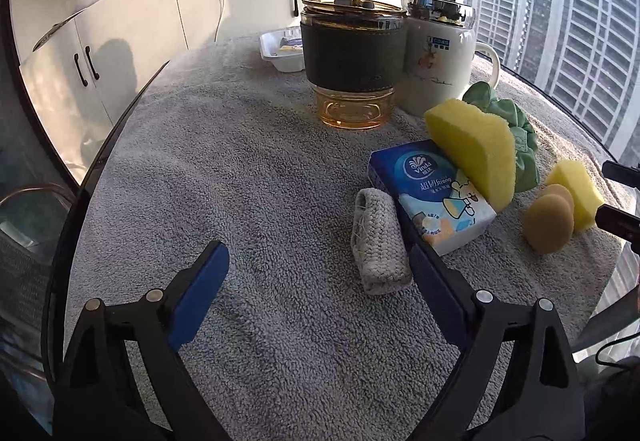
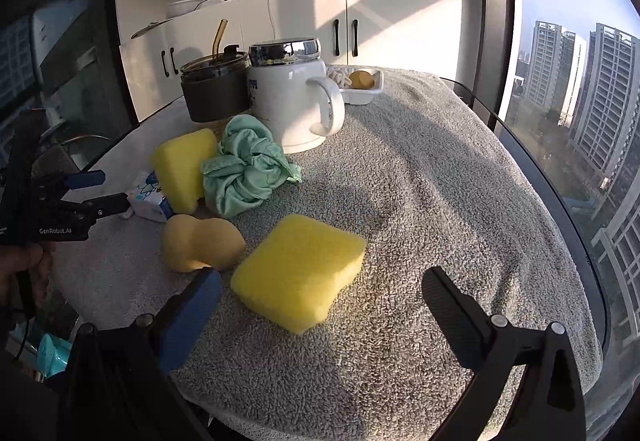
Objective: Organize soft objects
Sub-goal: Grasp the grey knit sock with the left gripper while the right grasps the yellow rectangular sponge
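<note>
1. Our left gripper stands spread, nothing between its fingers; the folded knit cloth lies just inside the right finger, probably the next pick.
2. The tissue pack lies touching that cloth, with a yellow sponge leaning on it and the green scrunchie behind.
3. The tan puff lies beside a second yellow sponge on the towel.
4. Our right gripper is spread around that sponge's near side, not pressing it, apparently lined up to grasp.
5. The white tray behind the mug already holds soft things, so we judge it the destination.
</note>
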`<action>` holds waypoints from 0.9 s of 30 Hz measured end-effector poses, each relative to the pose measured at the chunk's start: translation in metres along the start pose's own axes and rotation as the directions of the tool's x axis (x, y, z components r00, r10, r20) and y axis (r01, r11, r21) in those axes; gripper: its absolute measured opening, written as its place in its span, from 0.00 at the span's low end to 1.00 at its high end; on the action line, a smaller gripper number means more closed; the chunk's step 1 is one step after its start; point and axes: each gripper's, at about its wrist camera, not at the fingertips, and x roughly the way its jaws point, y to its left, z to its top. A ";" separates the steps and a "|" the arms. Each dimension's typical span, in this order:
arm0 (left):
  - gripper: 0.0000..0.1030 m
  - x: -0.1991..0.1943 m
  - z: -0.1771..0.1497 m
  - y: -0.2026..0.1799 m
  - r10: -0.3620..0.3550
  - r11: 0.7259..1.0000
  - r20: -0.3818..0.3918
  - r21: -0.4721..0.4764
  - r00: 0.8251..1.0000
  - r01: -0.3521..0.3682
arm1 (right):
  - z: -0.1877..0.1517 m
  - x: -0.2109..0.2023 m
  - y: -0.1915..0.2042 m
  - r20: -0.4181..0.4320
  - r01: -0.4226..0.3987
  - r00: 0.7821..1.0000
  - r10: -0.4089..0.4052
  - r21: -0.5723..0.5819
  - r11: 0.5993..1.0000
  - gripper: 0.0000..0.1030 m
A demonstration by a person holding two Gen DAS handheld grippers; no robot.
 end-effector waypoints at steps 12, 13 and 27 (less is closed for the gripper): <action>0.53 0.015 0.009 -0.013 -0.036 0.999 -0.024 0.019 0.999 0.036 | 0.001 0.005 0.001 -0.011 0.014 1.000 -0.014 0.007 1.000 0.93; 0.52 0.015 0.008 -0.013 -0.039 0.999 -0.024 0.018 0.999 0.039 | 0.001 0.005 0.001 -0.009 0.012 1.000 -0.012 0.006 1.000 0.93; 0.24 0.008 -0.001 -0.024 -0.059 0.998 0.014 0.001 0.998 0.059 | -0.005 0.026 0.011 -0.075 0.015 0.997 -0.012 0.034 0.999 0.79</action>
